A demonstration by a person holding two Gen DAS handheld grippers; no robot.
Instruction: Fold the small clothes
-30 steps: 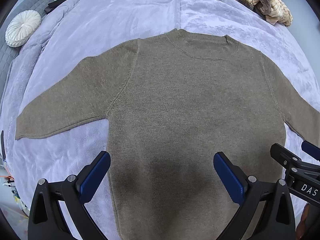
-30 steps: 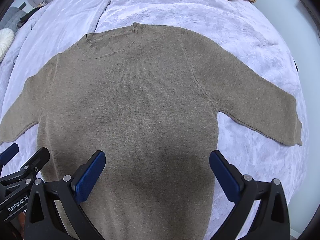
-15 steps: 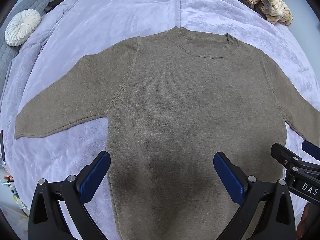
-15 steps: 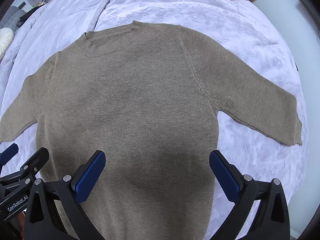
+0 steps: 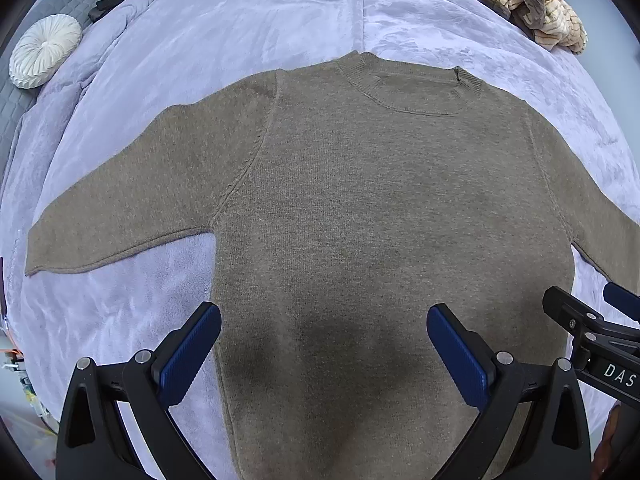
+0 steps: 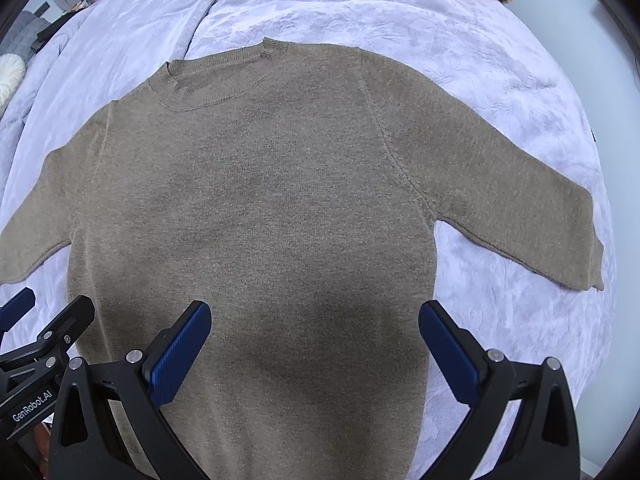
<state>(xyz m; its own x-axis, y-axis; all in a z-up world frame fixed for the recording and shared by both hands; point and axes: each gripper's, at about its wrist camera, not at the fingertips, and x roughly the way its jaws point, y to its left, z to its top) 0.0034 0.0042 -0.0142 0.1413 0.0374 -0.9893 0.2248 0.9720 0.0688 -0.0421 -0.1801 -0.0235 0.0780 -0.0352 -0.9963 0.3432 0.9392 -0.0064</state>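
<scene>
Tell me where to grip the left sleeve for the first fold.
Judging by its pose, grip the left sleeve at the cuff. It lies flat and spread away from the sweater body, with bare blanket under its lower edge. Bring the open left hand-held gripper in from the left, over the blanket, pinch the cuff edge, then carry it across the body.

Olive-brown knitted sweater (image 5: 360,208), flat on lilac plush blanket (image 5: 240,20), collar at far side, sleeves spread left and right. Striped cream-and-brown garment heap (image 5: 532,8): on blanket, behind sweater, far right. Round white pleated cushion (image 5: 44,56): far left, off blanket's edge. Left gripper (image 5: 324,348) and right gripper (image 6: 316,344): side by side over sweater's near part, jaws spread.
</scene>
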